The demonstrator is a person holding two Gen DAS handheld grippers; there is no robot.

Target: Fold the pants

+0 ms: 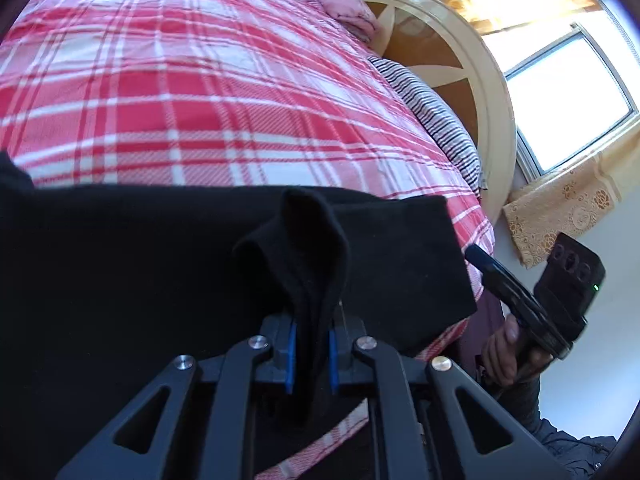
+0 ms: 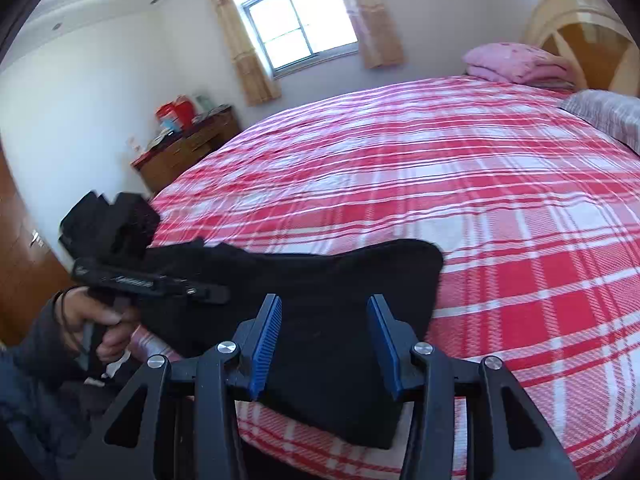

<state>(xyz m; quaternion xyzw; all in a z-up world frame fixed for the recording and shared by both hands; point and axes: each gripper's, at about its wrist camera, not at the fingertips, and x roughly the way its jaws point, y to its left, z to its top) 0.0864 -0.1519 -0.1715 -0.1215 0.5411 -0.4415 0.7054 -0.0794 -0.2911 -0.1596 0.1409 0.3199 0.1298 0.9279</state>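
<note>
Black pants (image 1: 160,264) lie on the near edge of a bed with a red and white plaid cover (image 1: 200,80). My left gripper (image 1: 312,344) is shut on a bunched fold of the pants, which sticks up between its blue pads (image 1: 291,354). In the right wrist view the pants (image 2: 320,280) lie flat across the bed edge. My right gripper (image 2: 326,344) is open just above the pants' near end, with nothing between its blue pads (image 2: 266,344). The left gripper shows at the left of that view (image 2: 132,276), and the right gripper at the right of the left wrist view (image 1: 520,300).
A folded pink blanket (image 2: 520,62) and a striped pillow (image 1: 436,120) lie by the cream headboard (image 1: 480,80). A wooden dresser (image 2: 188,148) with red items stands beyond the bed, under a window (image 2: 296,16). A wooden door (image 2: 20,260) is at the left.
</note>
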